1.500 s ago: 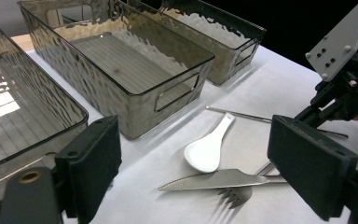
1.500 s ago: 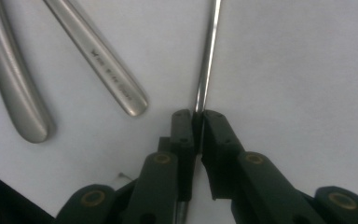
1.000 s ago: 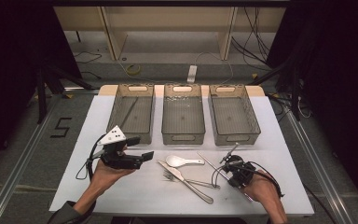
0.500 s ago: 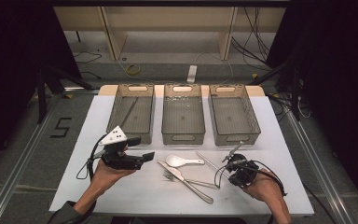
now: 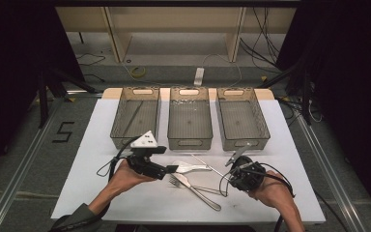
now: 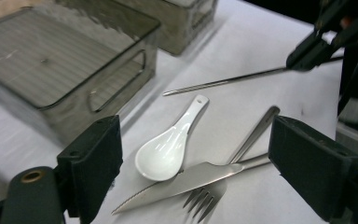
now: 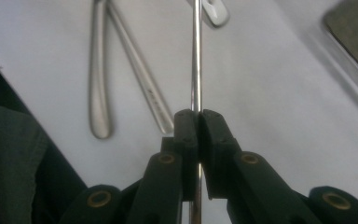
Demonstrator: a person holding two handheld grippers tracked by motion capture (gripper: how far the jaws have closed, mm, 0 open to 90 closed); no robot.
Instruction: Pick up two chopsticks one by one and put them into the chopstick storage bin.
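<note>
High view, left to right: left gripper [image 5: 171, 169] with jaws spread wide and empty, hovering just beside white spoon [image 5: 187, 166], knife [image 6: 186, 183] and fork [image 6: 214, 193] on the desk [image 5: 290, 145]; in left gripper view, spoon framed between the jaws. Farther right, right gripper [image 5: 232, 159] clenched on thin metal chopstick [image 7: 196, 56], rod held clear of the desk. Step in hand judged as sorting cutlery: chopstick lifted, probably due for the left tray [image 5: 121, 121], where a similar rod lay. Next called for: carrying over and releasing.
</note>
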